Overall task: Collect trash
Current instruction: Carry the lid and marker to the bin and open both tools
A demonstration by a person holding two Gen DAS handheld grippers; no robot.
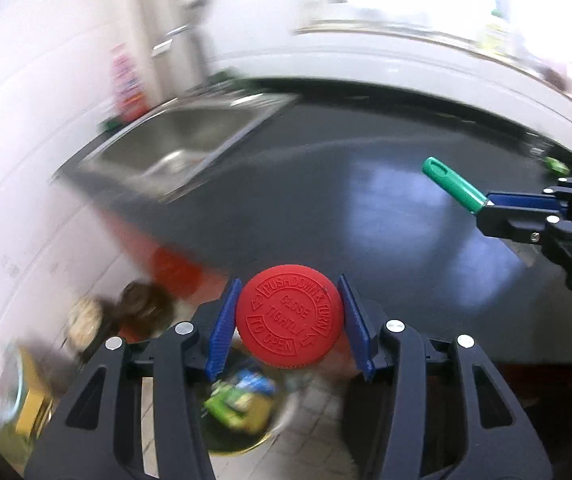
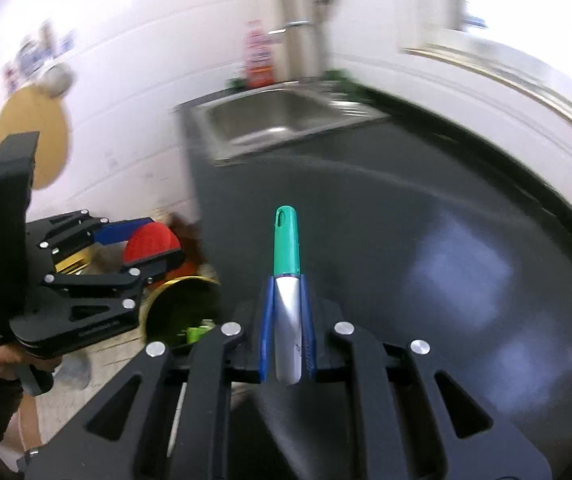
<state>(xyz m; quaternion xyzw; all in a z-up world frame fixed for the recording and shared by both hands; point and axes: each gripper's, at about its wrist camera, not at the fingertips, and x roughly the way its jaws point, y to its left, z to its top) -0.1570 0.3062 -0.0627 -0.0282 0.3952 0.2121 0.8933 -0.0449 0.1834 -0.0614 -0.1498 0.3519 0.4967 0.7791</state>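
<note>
- While both grippers hang over the edge of a dark counter [image 1: 366, 184], each holds one item clamped between its blue fingers.
- Left gripper [image 1: 289, 322]: its fingers [image 1: 222, 326] are clenched on a bottle with a red cap [image 1: 289, 322]; the cap faces the left wrist camera at about 6 o'clock and reads "PUSH DOWN & TURN — CLOSE TIGHTLY — TO OPEN". The bottle's body is mostly hidden behind the cap.
- Right gripper [image 2: 288, 320]: its fingers [image 2: 267, 320] grasp a marker [image 2: 287, 280] by its silver barrel; the green cap points toward 12 o'clock, above the counter surface.
- From the right wrist view, the left gripper [image 2: 142, 246] appears at 9 o'clock with the red cap [image 2: 150, 242] between its fingers, beyond the counter's left edge and above a gold-rimmed bin [image 2: 182, 308].
- From the left wrist view, the bin [image 1: 238, 408] lies at 6 o'clock beneath the bottle — blurred green and blue items sit inside it.
- From the left wrist view, the right gripper [image 1: 482, 206] enters at 3 o'clock, with the marker [image 1: 452, 186] projecting toward 10 o'clock.
- A steel sink [image 2: 282, 120] is set into the counter at 12 o'clock in the right wrist view.
</note>
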